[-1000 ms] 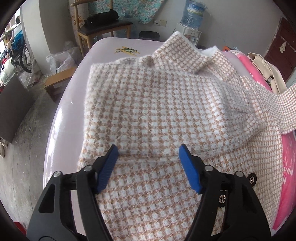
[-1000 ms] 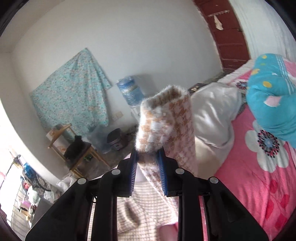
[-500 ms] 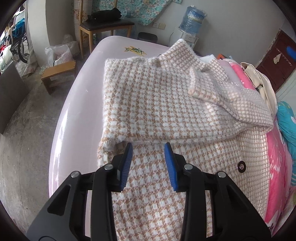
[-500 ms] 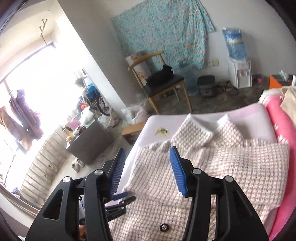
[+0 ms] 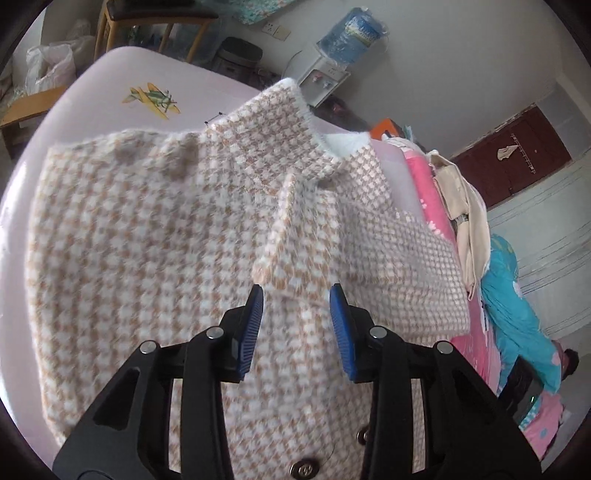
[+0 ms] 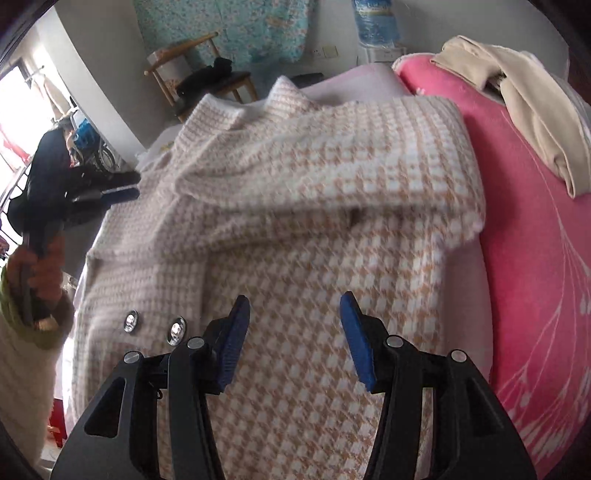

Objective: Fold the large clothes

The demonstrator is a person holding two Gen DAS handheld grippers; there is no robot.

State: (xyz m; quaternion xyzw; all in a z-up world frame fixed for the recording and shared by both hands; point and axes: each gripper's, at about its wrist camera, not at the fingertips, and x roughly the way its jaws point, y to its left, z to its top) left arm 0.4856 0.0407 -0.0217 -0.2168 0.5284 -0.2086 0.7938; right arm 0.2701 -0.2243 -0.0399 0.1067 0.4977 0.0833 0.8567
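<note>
While the houndstooth coat [image 5: 147, 229] lies spread on the bed [image 6: 524, 236], sleeve seemingly folded across, both left gripper [image 5: 296, 308] and right gripper [image 6: 293, 317] hover released, fingers empty.

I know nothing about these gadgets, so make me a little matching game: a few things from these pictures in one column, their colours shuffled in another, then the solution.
Things:
1. fuzzy houndstooth knit coat
2. flowered blanket
3. large water bottle
4. folded garment lying on the flowered blanket

Colours:
A. pink
B. beige
C. tan and white
D. blue

Pairs: 1-C, 2-A, 3-D, 4-B
</note>
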